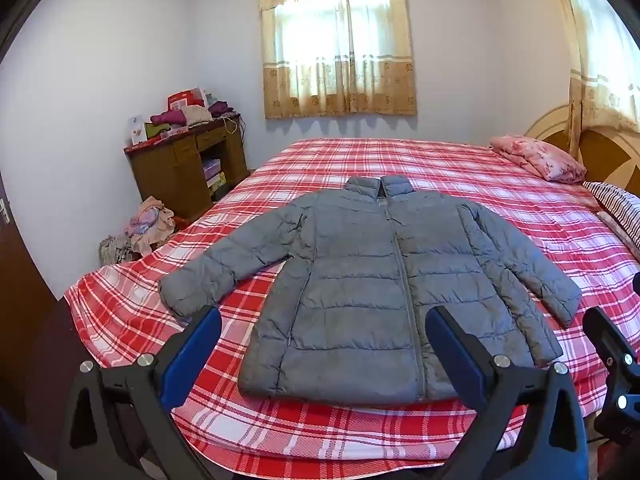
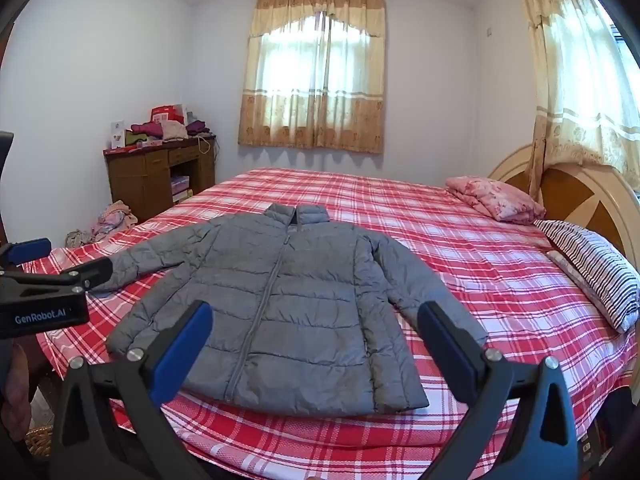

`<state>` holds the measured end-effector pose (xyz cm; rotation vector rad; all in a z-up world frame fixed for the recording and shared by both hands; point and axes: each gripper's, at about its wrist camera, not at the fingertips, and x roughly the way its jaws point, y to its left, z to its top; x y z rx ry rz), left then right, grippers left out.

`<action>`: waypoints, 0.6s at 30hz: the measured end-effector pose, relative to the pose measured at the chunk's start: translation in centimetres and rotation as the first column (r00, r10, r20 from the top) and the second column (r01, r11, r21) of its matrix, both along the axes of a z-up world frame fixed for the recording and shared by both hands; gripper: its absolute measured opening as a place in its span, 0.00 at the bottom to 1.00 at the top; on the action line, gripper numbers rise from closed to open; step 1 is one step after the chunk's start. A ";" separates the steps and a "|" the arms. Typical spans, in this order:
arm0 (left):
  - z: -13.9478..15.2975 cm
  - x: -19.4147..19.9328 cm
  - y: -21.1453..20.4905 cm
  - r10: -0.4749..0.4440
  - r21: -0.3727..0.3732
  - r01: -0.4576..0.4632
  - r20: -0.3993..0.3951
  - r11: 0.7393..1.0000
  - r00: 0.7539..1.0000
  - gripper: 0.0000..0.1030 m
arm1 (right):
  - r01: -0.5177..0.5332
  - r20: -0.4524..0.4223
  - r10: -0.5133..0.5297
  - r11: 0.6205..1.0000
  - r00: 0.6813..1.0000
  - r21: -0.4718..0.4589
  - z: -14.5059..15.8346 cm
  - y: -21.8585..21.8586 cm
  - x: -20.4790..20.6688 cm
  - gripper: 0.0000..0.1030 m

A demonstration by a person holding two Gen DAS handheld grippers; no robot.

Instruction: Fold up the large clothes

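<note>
A grey quilted puffer jacket [image 1: 360, 280] lies flat, front up and zipped, on the red plaid bed [image 1: 460, 168], collar toward the far side and both sleeves spread outward. My left gripper [image 1: 324, 314] hovers open above the near edge of the bed, its blue pads framing the jacket's hem, touching nothing. In the right wrist view the same jacket [image 2: 288, 300] lies ahead, and my right gripper [image 2: 314, 310] is open too, held above the hem with nothing between its fingers. The left gripper's body [image 2: 44, 300] shows at that view's left edge.
A folded pink blanket [image 1: 536, 156] and a striped pillow [image 2: 592, 268] lie near the wooden headboard [image 2: 580, 192] on the right. A brown desk [image 1: 188, 164] piled with clothes stands by the far left wall, with a heap of laundry [image 1: 148, 228] on the floor beside it.
</note>
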<state>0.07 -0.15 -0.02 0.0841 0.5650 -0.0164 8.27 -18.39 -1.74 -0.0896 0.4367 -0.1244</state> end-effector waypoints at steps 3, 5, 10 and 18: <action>0.0 0.0 0.0 0.002 -0.012 -0.002 0.001 1.000 1.000 0.99 | 0.000 0.001 0.000 1.000 1.000 -0.002 0.0 0.0 0.0 1.00; 0.0 0.0 -0.1 -0.002 -0.012 0.002 0.007 1.000 1.000 0.99 | 0.001 0.001 -0.001 1.000 1.000 -0.003 0.0 0.0 0.0 1.00; -0.3 -0.3 -0.1 0.003 -0.012 -0.003 0.014 1.000 1.000 0.99 | 0.001 -0.006 -0.001 1.000 1.000 0.008 -0.4 0.0 0.1 1.00; -0.1 -0.1 0.2 0.010 -0.011 -0.010 0.022 1.000 1.000 0.99 | 0.004 -0.024 -0.003 1.000 1.000 0.013 -0.6 -0.3 0.5 1.00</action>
